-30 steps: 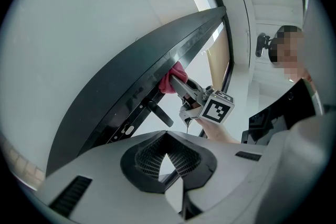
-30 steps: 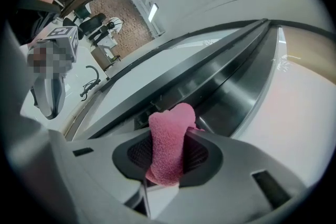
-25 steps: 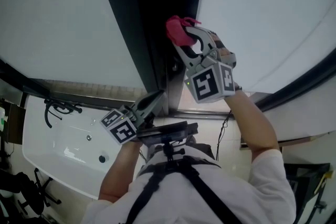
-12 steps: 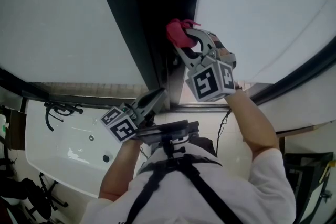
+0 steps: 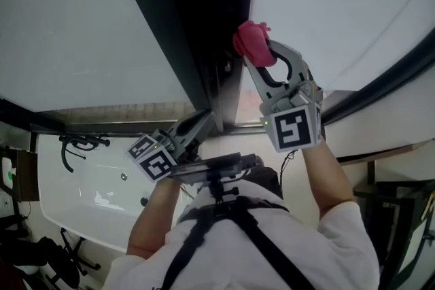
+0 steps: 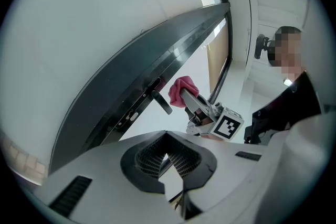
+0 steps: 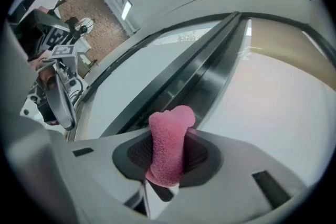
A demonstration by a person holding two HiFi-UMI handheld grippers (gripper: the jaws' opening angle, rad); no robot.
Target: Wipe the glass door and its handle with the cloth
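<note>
A dark door frame (image 5: pixel 204 17) runs between two pale frosted glass panes (image 5: pixel 340 3). My right gripper (image 5: pixel 254 51) is raised against the frame's right edge, shut on a bunched pink cloth (image 5: pixel 250 41). In the right gripper view the pink cloth (image 7: pixel 169 144) stands up between the jaws, in front of the frame (image 7: pixel 205 76). The left gripper view shows the black lever handle (image 6: pixel 160 101) just left of the cloth (image 6: pixel 181 89). My left gripper (image 5: pixel 202 122) hangs lower, near the frame's foot, shut and holding nothing.
A white basin (image 5: pixel 81 200) with a black tap (image 5: pixel 75 142) lies at lower left. Dark furniture (image 5: pixel 397 214) stands at lower right. The person's torso with a black harness (image 5: pixel 231 227) fills the bottom of the head view.
My right gripper has carried the cloth a little to the right along the frame's edge. The left gripper has stayed low and hardly moved.
</note>
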